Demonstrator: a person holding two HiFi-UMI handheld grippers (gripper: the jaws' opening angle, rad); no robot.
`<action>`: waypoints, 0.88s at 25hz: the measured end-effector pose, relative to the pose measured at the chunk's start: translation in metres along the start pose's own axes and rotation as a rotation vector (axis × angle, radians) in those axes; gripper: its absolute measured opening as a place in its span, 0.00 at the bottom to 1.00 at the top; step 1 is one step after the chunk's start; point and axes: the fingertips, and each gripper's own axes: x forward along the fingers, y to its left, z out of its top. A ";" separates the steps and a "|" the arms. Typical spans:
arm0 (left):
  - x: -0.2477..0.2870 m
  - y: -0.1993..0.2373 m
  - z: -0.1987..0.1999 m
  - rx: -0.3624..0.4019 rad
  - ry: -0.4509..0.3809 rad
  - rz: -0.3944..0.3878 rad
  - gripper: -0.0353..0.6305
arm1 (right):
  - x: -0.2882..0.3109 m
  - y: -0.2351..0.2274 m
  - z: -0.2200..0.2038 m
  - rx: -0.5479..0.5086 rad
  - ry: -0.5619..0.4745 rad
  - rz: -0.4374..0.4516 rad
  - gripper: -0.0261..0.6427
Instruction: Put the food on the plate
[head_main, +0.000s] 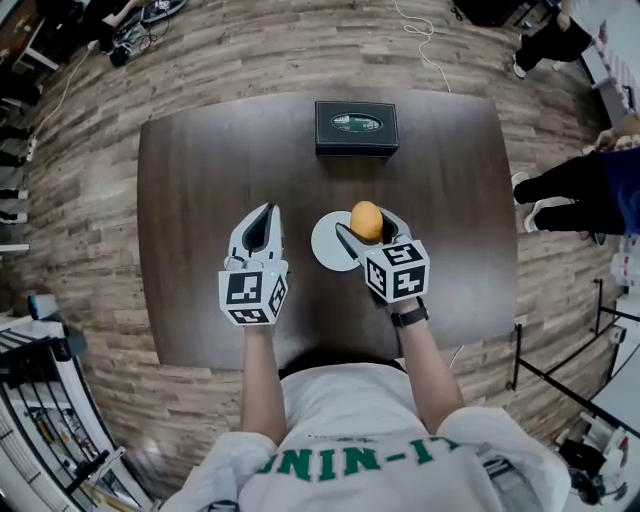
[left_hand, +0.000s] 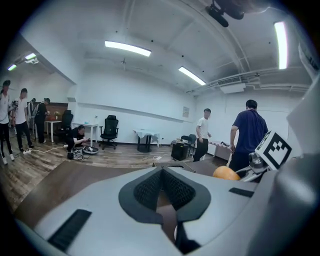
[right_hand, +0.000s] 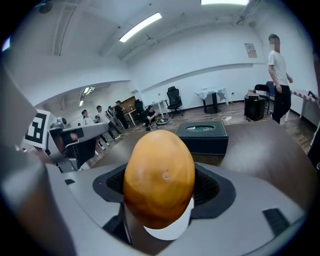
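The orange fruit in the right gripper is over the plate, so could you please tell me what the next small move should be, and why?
Probably lower the right gripper gently until the orange fruit rests on the white plate, before any release. The jaws clamp the fruit directly above the plate, whose white shows just under it; whether they touch yet I cannot tell.

Ceiling strip lights (left_hand: 127, 48) give bright, even light; fisheye bending and dark corners mark all 3 views.
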 end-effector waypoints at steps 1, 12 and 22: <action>0.003 0.000 -0.002 -0.009 0.004 -0.004 0.07 | 0.004 -0.002 -0.007 0.007 0.017 -0.005 0.56; 0.040 0.006 -0.028 -0.038 0.040 -0.032 0.07 | 0.063 -0.013 -0.071 -0.024 0.202 -0.033 0.56; 0.052 0.018 -0.050 -0.073 0.077 -0.020 0.07 | 0.095 -0.013 -0.127 -0.058 0.371 -0.020 0.56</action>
